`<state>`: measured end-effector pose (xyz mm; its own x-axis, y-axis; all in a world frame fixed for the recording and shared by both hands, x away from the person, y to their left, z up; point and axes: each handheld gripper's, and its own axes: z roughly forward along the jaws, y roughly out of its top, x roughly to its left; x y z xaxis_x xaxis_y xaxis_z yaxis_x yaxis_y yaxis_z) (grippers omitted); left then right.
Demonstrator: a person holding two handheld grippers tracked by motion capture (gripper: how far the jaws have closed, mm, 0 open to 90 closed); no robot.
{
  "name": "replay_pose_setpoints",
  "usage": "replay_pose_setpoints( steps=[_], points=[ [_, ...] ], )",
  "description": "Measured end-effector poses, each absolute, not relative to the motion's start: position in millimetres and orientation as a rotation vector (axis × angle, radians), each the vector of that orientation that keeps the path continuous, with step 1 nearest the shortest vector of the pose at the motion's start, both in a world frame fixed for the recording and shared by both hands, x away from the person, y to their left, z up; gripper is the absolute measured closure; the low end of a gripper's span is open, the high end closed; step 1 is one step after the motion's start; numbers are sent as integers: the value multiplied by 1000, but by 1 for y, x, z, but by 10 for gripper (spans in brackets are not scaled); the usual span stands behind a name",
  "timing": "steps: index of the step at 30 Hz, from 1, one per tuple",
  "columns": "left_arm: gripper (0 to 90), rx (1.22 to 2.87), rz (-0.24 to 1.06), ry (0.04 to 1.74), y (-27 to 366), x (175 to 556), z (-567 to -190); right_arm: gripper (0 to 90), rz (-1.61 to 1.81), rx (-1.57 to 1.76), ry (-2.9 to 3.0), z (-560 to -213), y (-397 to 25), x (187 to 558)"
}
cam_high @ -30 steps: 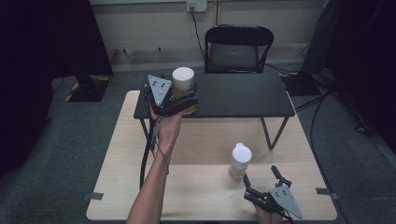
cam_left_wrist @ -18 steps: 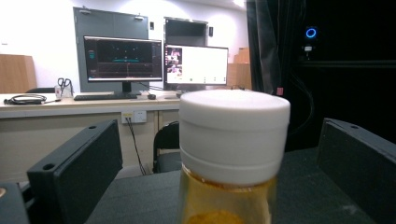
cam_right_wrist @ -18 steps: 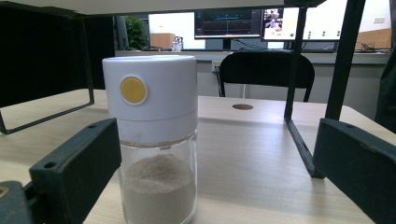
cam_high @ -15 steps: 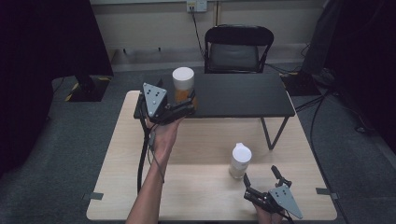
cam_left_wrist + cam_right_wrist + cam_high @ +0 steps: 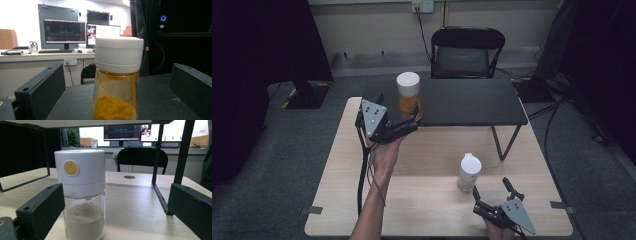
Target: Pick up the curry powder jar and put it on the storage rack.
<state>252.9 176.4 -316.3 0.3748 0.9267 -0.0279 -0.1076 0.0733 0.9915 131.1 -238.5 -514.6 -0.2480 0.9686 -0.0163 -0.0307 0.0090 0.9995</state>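
The left hand-held gripper [image 5: 398, 119] is hanging over the left side of the light wooden worktop [image 5: 432, 150], just at the edge of the low black shelf [image 5: 462, 102]. Its jaws are standing wide open and are holding nothing. The orange jar [image 5: 408, 95] is sitting upright on the black shelf, right in front of those jaws. In the left gripper view the orange jar [image 5: 117, 80] is showing between the two jaws, and neither one is touching it. It is wearing a white lid, and orange powder is lying in its bottom part.

Further right, the white jar [image 5: 469, 171] is standing upright on the wooden worktop. In the right gripper view the white jar [image 5: 83, 192] is holding pale sandy powder, about half full. Its white cap has a round yellow dot.

The right hand-held gripper [image 5: 492, 195] is sitting low at the near right edge, just behind the white jar. Its jaws are also spread wide and are gripping nothing.
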Motion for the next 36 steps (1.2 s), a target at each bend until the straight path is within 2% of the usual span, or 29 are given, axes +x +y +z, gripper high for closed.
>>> replay_pose_setpoints(
  steps=[36],
  points=[
    [0,1226,937,854,186,209,-354,0,1393,1050,1372,-515,-238,131]
  ],
)
